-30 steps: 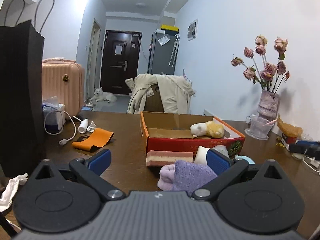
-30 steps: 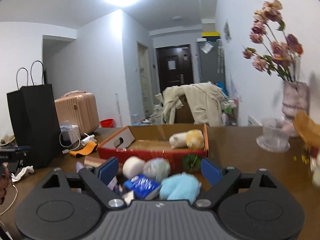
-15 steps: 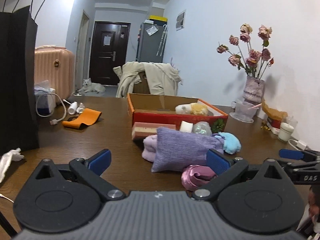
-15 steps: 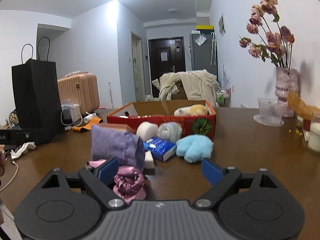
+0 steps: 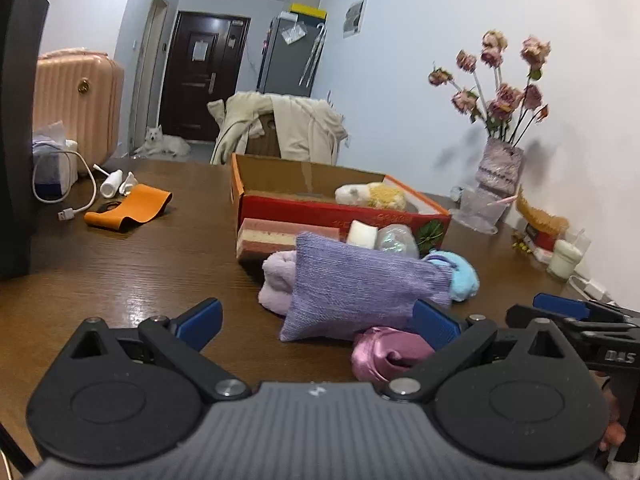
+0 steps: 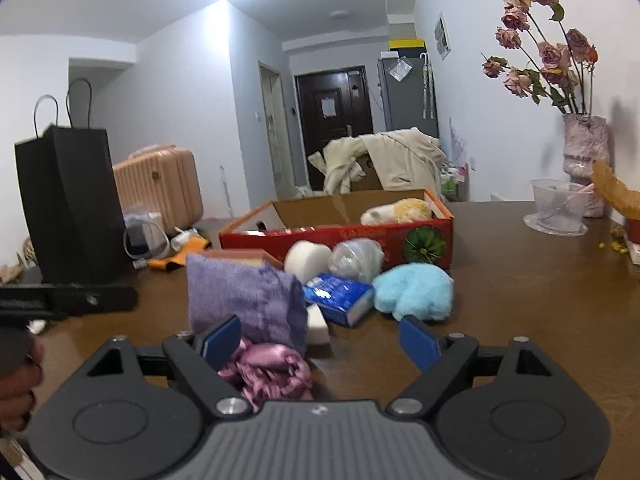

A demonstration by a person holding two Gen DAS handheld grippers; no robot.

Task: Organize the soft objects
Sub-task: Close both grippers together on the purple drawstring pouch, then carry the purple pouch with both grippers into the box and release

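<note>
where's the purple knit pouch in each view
Left wrist: purple knit pouch lies centre, just beyond the pink satin bundle.
Right wrist: left of centre, standing behind the same bundle.
Shared landmark: red cardboard box behind it.

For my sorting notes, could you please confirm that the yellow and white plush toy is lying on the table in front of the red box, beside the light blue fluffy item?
Not quite: the yellow and white plush toy lies inside the red box, not on the table in front of it. The light blue fluffy item does sit in front of the box. The right wrist view shows this.
</note>
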